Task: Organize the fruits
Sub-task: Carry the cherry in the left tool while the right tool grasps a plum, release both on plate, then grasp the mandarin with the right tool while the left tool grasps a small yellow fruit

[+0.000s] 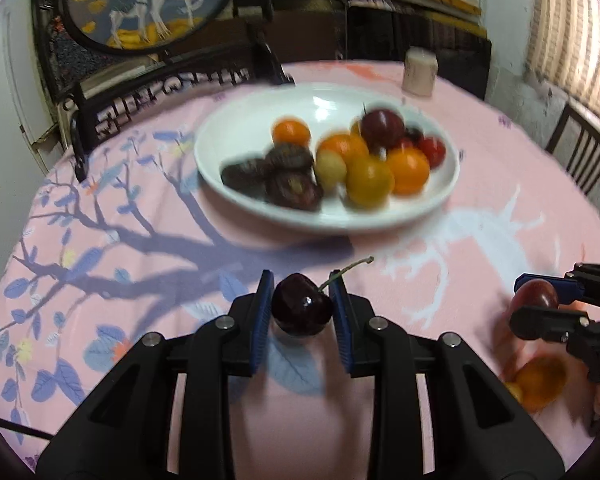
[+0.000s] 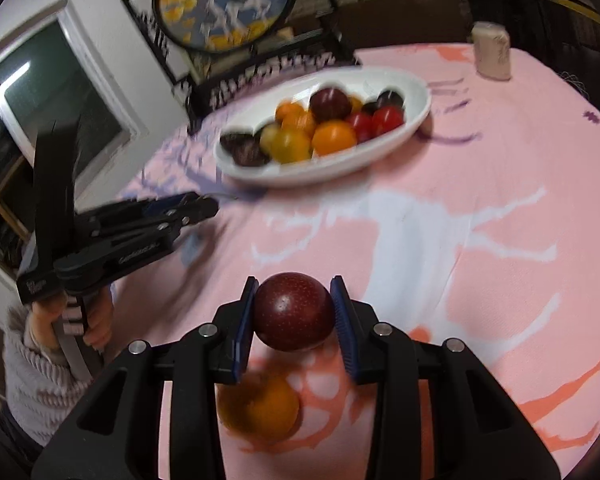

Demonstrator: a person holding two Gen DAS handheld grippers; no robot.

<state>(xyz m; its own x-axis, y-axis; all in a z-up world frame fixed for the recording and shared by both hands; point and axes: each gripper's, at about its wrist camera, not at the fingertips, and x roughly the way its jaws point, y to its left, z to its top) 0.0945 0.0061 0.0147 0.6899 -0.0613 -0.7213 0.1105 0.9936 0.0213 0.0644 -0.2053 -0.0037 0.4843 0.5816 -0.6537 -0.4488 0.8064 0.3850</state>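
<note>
The left hand-held gripper [image 1: 302,306] sits at the bottom centre of its own view, its blue pads clenched on a dark cherry [image 1: 302,310] whose stem [image 1: 346,270] slants up to the right. The right hand-held gripper [image 2: 294,316], likewise at the bottom centre of its view, grasps a red plum [image 2: 294,317] between its pads, held above the bench [image 2: 500,240]. Just below the plum in that frame an orange fruit [image 2: 260,406], blurred, lies on the pink cloth; the same fruit shows at the lower right of the left view, under the right hand-held gripper that enters from the right edge. In the right view the left hand-held gripper appears at the left edge, gripped by a hand [image 2: 96,320] in a pale knit sleeve. Further up in both frames, near the centre, a white oval bowl [image 1: 260,120] stands on the bench, holding orange fruits, a yellow one [image 1: 369,181], small red ones, dark wrinkled fruits [image 1: 274,178] on its left side and another dark red plum [image 1: 382,128] at the back. Beyond the bowl, toward the upper right, a pale cup [image 1: 420,72] stands upright. In the upper left, behind the bench, is a round framed picture [image 1: 148,0] in a black stand.
</note>
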